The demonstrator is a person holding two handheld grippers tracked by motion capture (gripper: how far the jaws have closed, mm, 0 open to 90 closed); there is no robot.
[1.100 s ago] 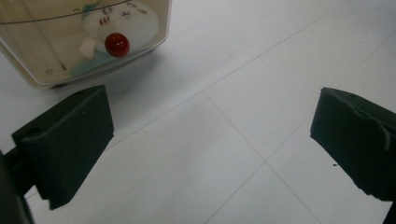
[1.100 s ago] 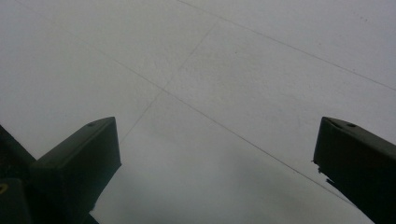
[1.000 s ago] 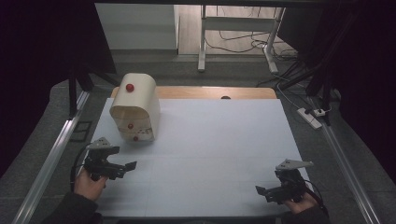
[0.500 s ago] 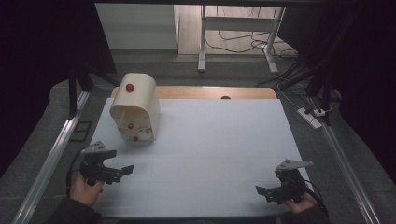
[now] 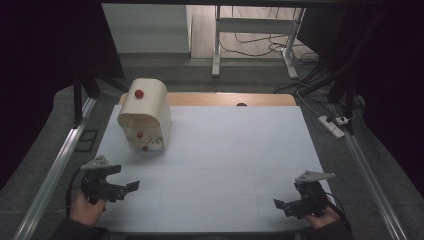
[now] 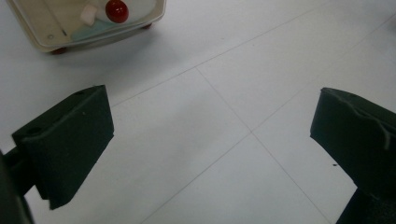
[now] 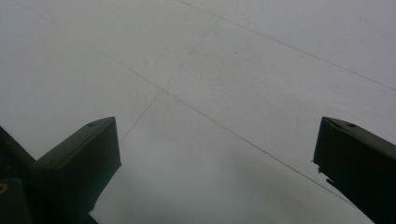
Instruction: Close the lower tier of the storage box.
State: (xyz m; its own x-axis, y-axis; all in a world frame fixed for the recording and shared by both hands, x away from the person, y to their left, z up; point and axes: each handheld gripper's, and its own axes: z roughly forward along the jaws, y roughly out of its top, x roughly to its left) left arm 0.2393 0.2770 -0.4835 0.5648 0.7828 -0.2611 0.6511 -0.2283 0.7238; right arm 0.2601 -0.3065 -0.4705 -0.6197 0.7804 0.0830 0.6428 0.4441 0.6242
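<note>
Two grippers sit low over a white table (image 5: 225, 165), one at each near corner, both with jaws spread wide and nothing between them. At the left, the left gripper (image 5: 131, 186) is held in a hand (image 5: 86, 207) near the table's front left corner, its jaws pointing toward the middle of the table; in the left gripper view the left gripper (image 6: 210, 140) shows bare white surface between its jaws. Beyond it, well apart toward the far left of the table, stands a cream box (image 5: 144, 115) with a rounded top and red knobs (image 5: 139, 93); the left gripper view catches its lower edge (image 6: 88, 23) and one red knob. At the right, the right gripper (image 5: 280, 204) hovers near the front right corner, jaws pointing left, well apart from the box.
</note>
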